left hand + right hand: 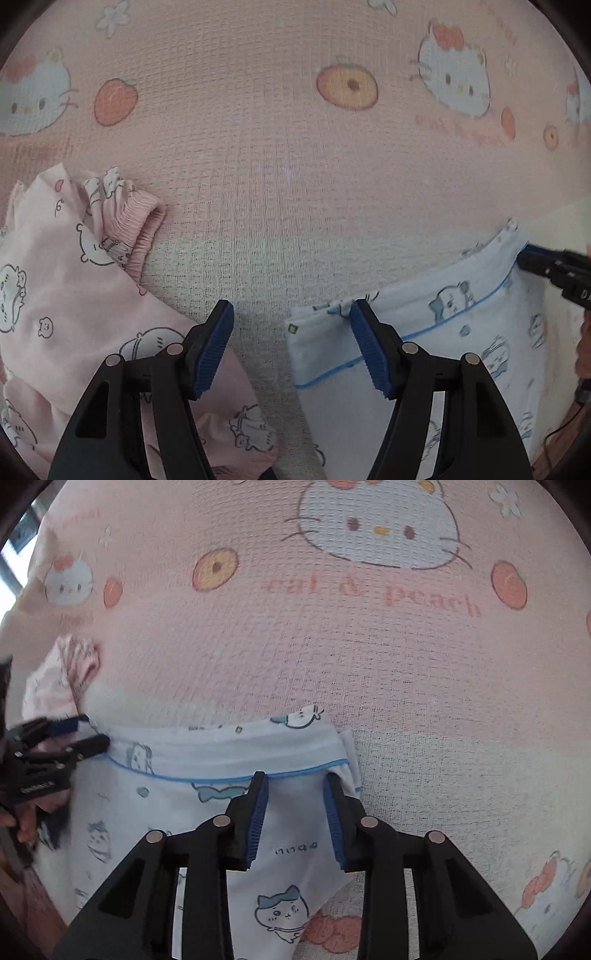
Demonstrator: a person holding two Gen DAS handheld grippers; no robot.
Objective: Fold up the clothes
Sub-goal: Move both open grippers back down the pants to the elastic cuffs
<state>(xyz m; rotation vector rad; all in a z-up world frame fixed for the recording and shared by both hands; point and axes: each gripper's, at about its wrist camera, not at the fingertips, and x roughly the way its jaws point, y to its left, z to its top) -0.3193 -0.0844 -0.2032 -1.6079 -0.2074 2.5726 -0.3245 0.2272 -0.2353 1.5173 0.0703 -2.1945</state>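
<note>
The left claw (291,339) stood wide open with nothing between its blue pads, above the pink printed sheet (280,155). To its left lay the pink clothes (66,295), partly under its left finger; to its right lay the white shorts (461,325) with blue trim, their near corner just beside its right finger. The right claw (295,812) was about half open, holding nothing, poised over the shorts (207,753) just short of the waistband. In its view the left claw (79,734) appeared at the waistband's left end.
</note>
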